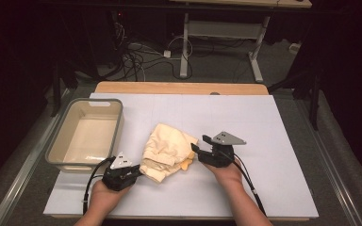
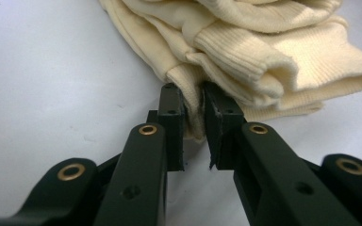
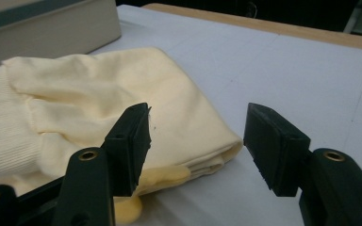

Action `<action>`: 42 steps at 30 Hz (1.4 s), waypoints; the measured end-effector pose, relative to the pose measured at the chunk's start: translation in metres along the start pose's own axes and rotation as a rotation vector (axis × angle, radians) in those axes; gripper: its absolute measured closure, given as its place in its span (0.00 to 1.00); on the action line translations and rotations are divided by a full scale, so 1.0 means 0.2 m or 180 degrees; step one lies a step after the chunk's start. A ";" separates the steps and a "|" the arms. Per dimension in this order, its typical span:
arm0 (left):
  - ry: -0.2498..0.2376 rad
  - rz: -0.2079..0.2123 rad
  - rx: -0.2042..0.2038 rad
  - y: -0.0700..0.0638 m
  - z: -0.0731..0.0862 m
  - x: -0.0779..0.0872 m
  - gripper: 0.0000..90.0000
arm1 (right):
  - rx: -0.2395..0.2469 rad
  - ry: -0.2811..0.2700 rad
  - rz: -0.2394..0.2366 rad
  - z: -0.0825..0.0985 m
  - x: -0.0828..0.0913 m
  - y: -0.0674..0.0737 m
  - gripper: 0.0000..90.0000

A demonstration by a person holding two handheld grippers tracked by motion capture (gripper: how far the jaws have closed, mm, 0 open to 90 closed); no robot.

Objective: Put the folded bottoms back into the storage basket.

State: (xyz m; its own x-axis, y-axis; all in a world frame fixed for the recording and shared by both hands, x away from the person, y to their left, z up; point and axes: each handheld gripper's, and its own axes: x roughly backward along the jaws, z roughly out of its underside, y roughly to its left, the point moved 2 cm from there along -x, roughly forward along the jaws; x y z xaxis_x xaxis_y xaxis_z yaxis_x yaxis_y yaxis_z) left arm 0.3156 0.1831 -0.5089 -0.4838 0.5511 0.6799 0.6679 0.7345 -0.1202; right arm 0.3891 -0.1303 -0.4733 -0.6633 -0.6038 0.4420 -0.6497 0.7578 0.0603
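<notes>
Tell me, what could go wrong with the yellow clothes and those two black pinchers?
1. The left gripper pinches only a thin edge of the cream garment, so the cloth might slip out if pulled.
2. The right gripper has its jaws apart around the folded corner without pressing it; closing there might catch just one layer, and the fold could fall open.
3. The garment lies bunched, so lifting it toward the tub might let loose parts drag on the table.

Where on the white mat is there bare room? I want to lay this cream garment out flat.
The widest bare stretch of the white mat runs right of the cream garment, out to the mat's right edge. The far strip beyond garment and plastic tub is bare too. It is crowded on the left: tub, left gripper clamped on the garment's ribbed hem, right gripper open at its corner.
</notes>
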 end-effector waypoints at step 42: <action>-0.0003 -0.0012 -0.0012 0.00 0.00 0.00 0.85 | -0.0230 0.0774 -0.0168 0.03 -0.24 -0.05 0.74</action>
State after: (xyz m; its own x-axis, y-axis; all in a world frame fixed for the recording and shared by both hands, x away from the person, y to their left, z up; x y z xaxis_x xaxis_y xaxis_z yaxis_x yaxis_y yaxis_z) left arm 0.3150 0.1825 -0.5090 -0.4867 0.5488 0.6797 0.6683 0.7350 -0.1149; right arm 0.4252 -0.1111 -0.5010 -0.5148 -0.5723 0.6383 -0.6470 0.7479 0.1487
